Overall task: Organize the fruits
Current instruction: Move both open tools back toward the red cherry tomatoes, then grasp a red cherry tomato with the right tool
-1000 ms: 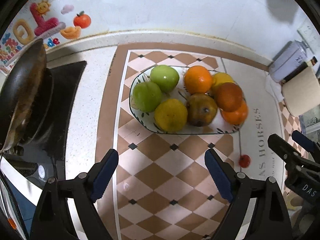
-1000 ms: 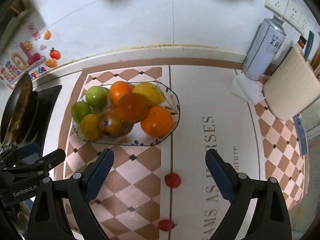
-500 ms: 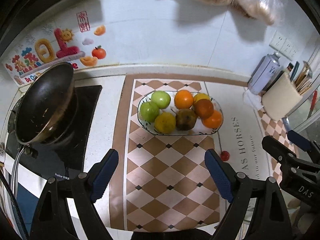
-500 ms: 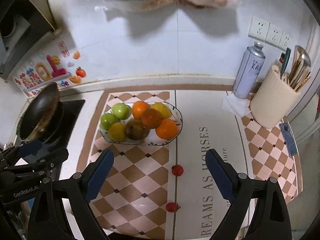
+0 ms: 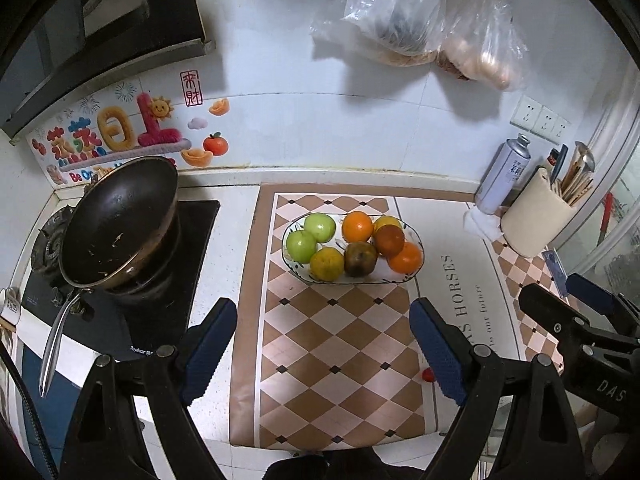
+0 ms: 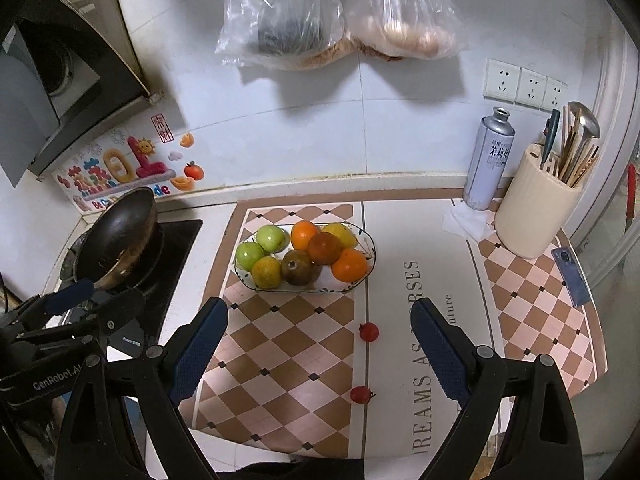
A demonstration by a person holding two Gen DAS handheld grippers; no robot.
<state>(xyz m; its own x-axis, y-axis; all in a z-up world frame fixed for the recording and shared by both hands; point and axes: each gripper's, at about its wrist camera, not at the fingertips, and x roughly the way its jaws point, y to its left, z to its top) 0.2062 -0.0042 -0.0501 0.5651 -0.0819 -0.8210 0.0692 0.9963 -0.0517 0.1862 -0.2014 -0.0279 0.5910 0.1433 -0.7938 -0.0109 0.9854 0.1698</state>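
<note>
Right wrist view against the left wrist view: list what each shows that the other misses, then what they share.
Only the right wrist view: both small red fruits in full on the mat, and the phone lying flat.
Only the left wrist view: the pan's long handle and a white cup at the left edge.
Both: the fruit dish, the pan, the spray can, the utensil holder, and both grippers open and empty.

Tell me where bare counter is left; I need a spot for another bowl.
Free: the checkered mat in front of the fruit plate, and the lettered strip between plate and utensil holder. Two small red fruits sit near the seam. Crowded: stove side, right rear corner.
</note>
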